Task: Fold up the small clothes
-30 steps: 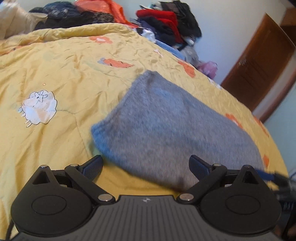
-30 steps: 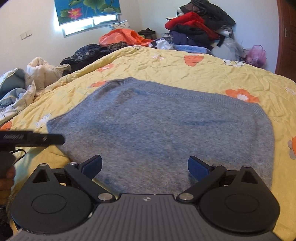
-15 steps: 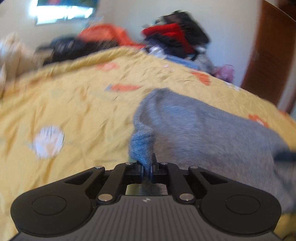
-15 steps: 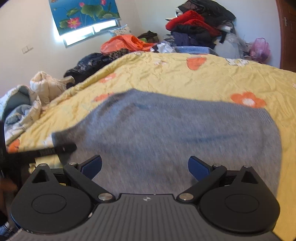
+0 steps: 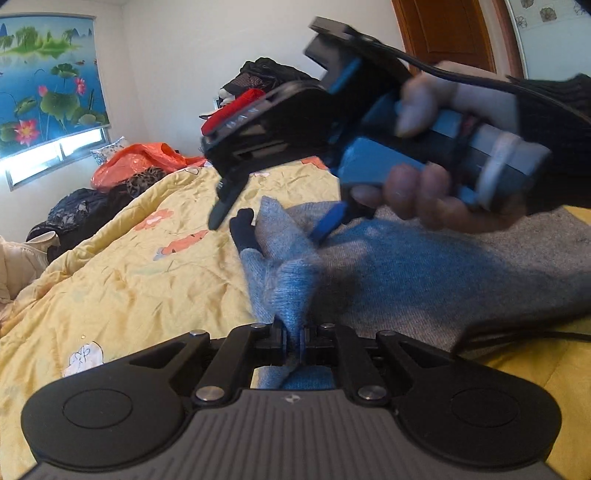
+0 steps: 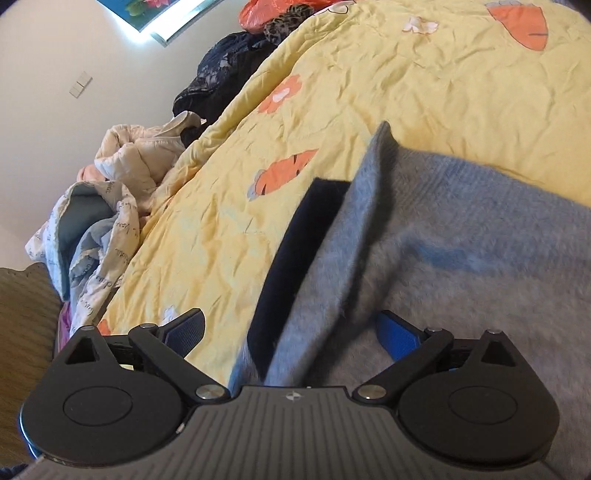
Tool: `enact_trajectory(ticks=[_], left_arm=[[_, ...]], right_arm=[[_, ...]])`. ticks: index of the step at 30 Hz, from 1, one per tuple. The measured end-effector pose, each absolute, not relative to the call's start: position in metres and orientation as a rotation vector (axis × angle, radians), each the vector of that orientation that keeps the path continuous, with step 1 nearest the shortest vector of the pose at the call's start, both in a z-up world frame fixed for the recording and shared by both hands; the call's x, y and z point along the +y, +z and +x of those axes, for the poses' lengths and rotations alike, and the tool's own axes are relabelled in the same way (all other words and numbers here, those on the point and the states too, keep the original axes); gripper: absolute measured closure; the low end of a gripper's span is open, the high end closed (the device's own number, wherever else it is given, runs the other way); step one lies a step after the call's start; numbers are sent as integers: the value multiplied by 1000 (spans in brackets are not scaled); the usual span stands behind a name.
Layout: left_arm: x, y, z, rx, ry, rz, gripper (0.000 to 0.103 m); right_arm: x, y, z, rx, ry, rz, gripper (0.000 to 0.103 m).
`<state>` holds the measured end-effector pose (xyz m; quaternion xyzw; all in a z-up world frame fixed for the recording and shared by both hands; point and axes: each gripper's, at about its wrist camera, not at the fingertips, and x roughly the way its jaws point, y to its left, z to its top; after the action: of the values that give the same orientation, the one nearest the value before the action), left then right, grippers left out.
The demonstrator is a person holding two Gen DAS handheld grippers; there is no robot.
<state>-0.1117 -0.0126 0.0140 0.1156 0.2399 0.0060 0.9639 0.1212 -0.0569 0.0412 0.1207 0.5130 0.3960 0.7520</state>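
A grey knitted garment [image 5: 424, 280] lies on the yellow flowered quilt [image 5: 140, 273]. My left gripper [image 5: 293, 338] is shut on its near left edge and lifts a fold of it. In the left wrist view my right gripper [image 5: 273, 221] hovers over the far left edge, held by a hand, jaws open. In the right wrist view the grey garment [image 6: 461, 266] fills the right side, with a dark navy strip [image 6: 295, 266] at its left edge. My right gripper [image 6: 291, 332] is open just over that edge.
Piles of clothes [image 5: 136, 166] lie at the far side of the bed, with a red and black heap [image 5: 251, 92] by the wall. A bundle of pale bedding [image 6: 110, 192] lies off the left edge. A brown door [image 5: 450, 33] stands at the right.
My left gripper has closed on the garment's edge and lifted it. My right gripper has swung left over the garment's far left edge, still open.
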Motion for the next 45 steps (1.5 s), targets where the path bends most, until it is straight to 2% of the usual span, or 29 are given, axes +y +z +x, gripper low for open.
enact_trajectory(ticks=[3,5,7,9,12,14,21,27,33,37,45], left_arm=[[-11,13,-109,493,1,224,97],[-11,12,-108,496,-3,218,97],[-11,12,-107,498,-8,217,97],[-9,12,-107,500,-12,213,97],[-8,13,-107,504,-10,212,97],[-9,14,-108,501,-12,219,97],[-38,39,-101,477,-118,164,97],[-115,51,-96,462,-389,138,97],[-172,30,-99,557,-586,179,97],[-184,18,-95,610,-589,212,97],[-196,18,-80,637,-618,184,97]], right_arm=[[-46,50,125,1105,897,248,6],[-35,51,128,1113,904,179,19],[-23,45,131,1146,901,90,48],[-15,38,128,1128,901,22,51],[-16,38,125,1068,886,-25,77],[-27,39,124,1038,901,-8,84],[-116,61,118,944,897,133,87],[-244,83,91,848,753,238,87],[-349,47,59,899,539,318,86],[-360,24,48,890,518,385,86],[-358,37,52,852,518,347,86]])
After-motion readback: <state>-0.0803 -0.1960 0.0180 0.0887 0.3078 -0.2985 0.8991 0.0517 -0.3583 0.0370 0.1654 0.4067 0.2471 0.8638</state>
